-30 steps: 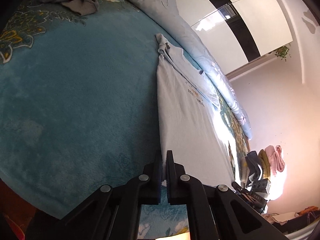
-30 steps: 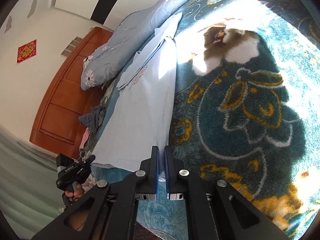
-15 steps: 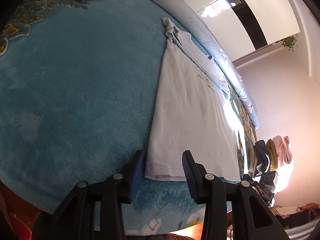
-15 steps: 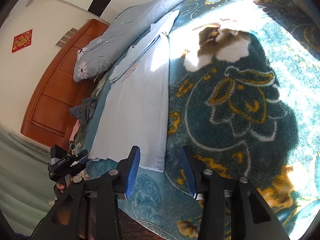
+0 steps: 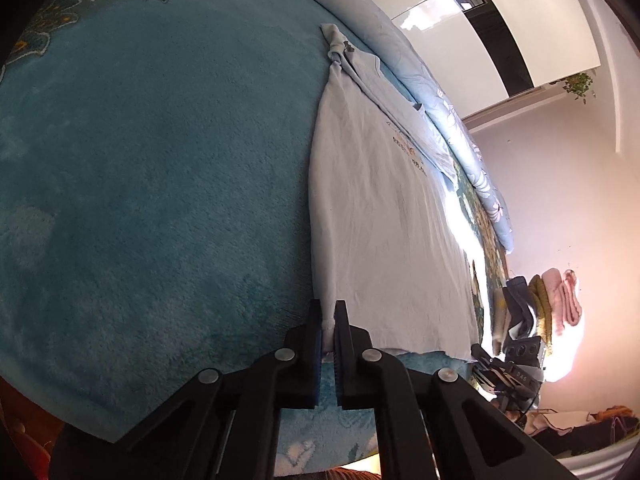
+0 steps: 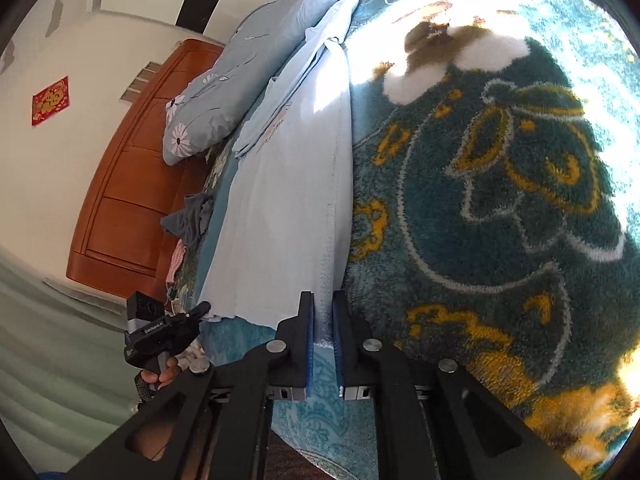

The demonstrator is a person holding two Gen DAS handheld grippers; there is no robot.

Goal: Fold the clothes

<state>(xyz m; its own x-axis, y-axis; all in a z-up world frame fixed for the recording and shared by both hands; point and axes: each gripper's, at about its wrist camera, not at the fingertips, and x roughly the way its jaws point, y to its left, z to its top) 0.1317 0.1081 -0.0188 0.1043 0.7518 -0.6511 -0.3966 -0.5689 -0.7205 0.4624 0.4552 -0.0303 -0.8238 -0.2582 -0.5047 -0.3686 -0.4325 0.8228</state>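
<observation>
One pale blue shirt lies flat and lengthwise on the teal blanket, its hem at the blanket's near edge and its collar end toward the one long floral pillow. Two grippers grasp it: the left gripper is clenched on one hem corner, the right gripper on the other. One grey garment, possibly more beneath it, sits crumpled by the wooden headboard.
</observation>
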